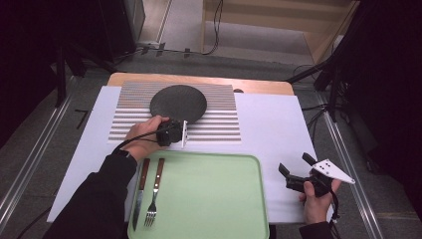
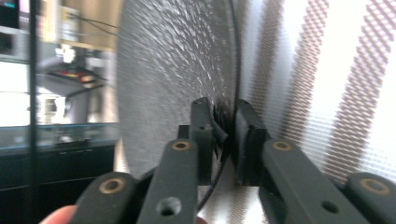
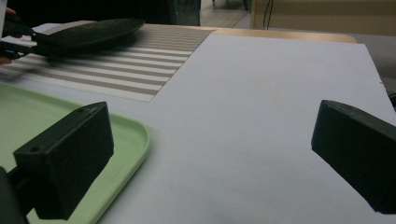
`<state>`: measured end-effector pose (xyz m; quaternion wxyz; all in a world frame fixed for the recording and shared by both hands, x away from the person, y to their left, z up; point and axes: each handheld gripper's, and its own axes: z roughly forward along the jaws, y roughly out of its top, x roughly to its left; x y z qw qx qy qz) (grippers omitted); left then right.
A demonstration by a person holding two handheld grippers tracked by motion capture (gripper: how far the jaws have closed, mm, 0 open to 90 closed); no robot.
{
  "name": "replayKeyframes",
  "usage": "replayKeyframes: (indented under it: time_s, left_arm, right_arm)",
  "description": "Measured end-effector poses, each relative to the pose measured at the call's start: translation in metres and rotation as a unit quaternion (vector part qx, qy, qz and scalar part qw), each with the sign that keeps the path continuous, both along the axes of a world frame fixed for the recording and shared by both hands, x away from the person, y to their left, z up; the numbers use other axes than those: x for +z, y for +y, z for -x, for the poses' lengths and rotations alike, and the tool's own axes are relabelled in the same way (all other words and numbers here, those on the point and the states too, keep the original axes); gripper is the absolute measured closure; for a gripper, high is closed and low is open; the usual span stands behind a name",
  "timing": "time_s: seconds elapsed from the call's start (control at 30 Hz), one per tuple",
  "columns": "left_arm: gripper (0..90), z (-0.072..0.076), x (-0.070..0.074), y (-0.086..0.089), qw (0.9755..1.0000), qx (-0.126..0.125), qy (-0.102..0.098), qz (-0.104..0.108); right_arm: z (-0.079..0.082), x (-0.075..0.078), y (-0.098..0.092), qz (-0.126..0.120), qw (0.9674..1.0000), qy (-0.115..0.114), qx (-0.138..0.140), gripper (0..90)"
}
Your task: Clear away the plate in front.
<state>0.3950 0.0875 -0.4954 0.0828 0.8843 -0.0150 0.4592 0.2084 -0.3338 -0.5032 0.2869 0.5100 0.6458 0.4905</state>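
The left tool [image 2: 229, 140] is clamped on the near rim of the dark round plate [image 1: 178, 103], its two black jaws pinching the edge from above and below. In the right gripper view the plate's near edge sits tilted up off the striped placemat [image 1: 219, 127] while the far side stays low, so the plate appears to be at the start of a lift.

To do this well, the grip wants to bite deep enough that the rim cannot slip out, since a flat plate held at one edge will lever down hard on the jaws. Raising it slowly and keeping the wrist firm should stop the far edge from dragging the placemat along. A level carry suits it best.

The green tray [image 1: 209, 199] lies just nearer the person on the white table [image 1: 271, 124] cover, with a knife [image 1: 141, 191] and a fork [image 1: 154, 196] at its left side; I judge that the plate likely belongs beside them, clear of the cutlery.

The right tool [image 1: 296, 169] waits well apart at the right, jaws wide apart and holding nothing, free to steady the tray.
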Motion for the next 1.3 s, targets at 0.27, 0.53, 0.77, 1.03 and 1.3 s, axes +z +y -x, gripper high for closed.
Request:
replayKeyframes:
  time_s: [0.27,0.53,0.77,1.03,1.3]
  left_arm:
    - [87.7,0.000,0.009,-0.003,0.9999,0.004,-0.012,0.004]
    - [87.9,0.001,0.011,-0.004,0.9999,0.010,-0.012,0.001]
    - [87.8,0.003,0.014,-0.003,0.9998,0.012,-0.016,-0.002]
    - [87.8,0.014,0.025,0.000,0.9995,0.005,-0.030,0.008]
    - [87.8,0.027,0.031,0.002,0.9990,-0.008,-0.044,0.010]
  right_arm:
    - [0.000,0.000,-0.001,-0.002,1.0000,0.003,-0.002,0.0]
    - [0.000,-0.001,-0.002,0.000,1.0000,0.003,-0.003,0.0]
    - [0.000,-0.001,-0.001,0.003,1.0000,0.001,-0.003,0.0]
    - [0.000,-0.001,-0.001,0.004,1.0000,0.000,-0.004,0.0]
    - [0.000,-0.001,0.000,0.005,1.0000,0.000,-0.005,0.0]
